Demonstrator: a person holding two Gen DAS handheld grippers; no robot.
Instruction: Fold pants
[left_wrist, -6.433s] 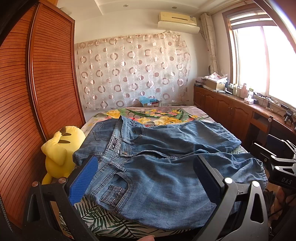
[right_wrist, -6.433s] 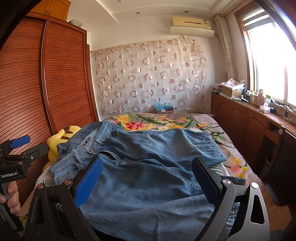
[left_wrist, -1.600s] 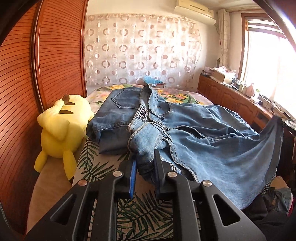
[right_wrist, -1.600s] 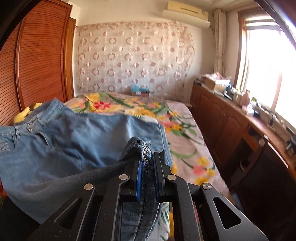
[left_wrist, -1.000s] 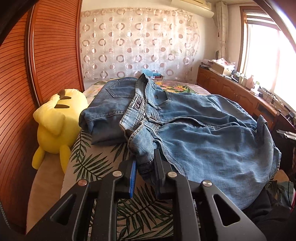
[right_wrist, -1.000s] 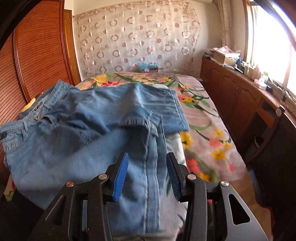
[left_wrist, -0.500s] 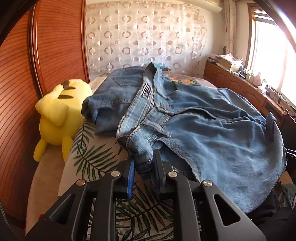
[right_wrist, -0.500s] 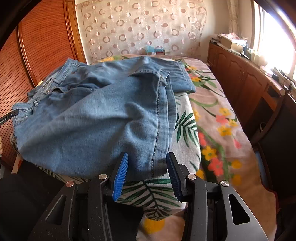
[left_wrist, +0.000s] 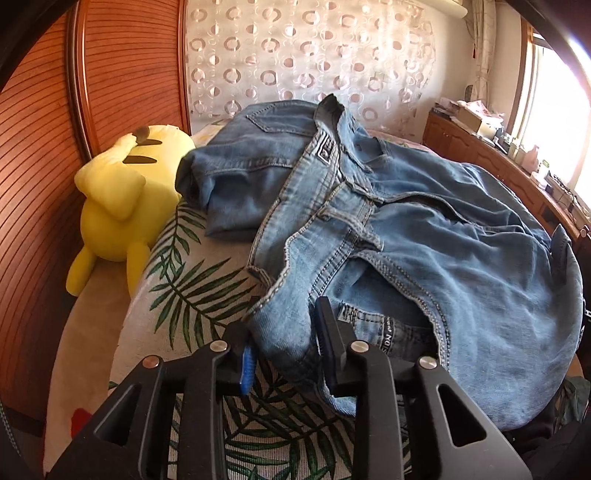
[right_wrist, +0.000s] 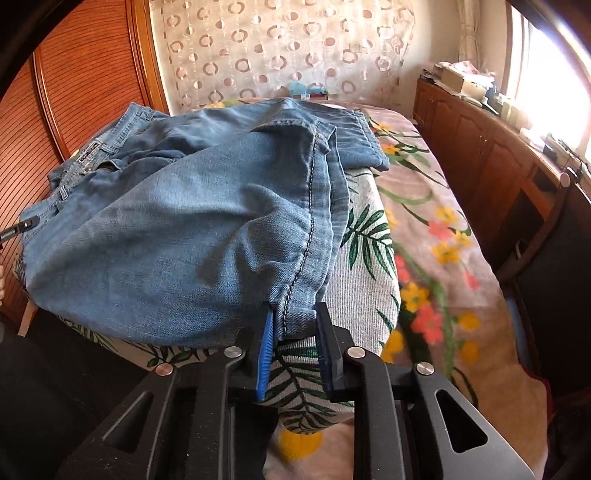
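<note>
your pants (left_wrist: 424, 229) lie across the near half of the bed (left_wrist: 192, 295), long axis running left to right: waistband at the left, hems at the right, one leg folded over the other so the near edge hangs toward you.

your left gripper (left_wrist: 284, 347) sits at the near left corner, straddling a bunched wad of waistband. its jaws have just been opening, and the denim now sits loose between them rather than pinched, so read that side as let go.

your right gripper (right_wrist: 293, 334) is at the near right corner, on the hem by the dark side seam. its jaws have just been closing, and the denim is between them, though the right pad looks barely against the cloth; i'd call it a light grasp on the hem, not a firm one.

the next fold, as i judge it, runs along the long axis, hem carried left toward the waistband. the right gripper is the nearer to that hem; the left only needs to stay clear. the yellow plush (left_wrist: 122, 192) lies off the far left, apart from the pants.
</note>
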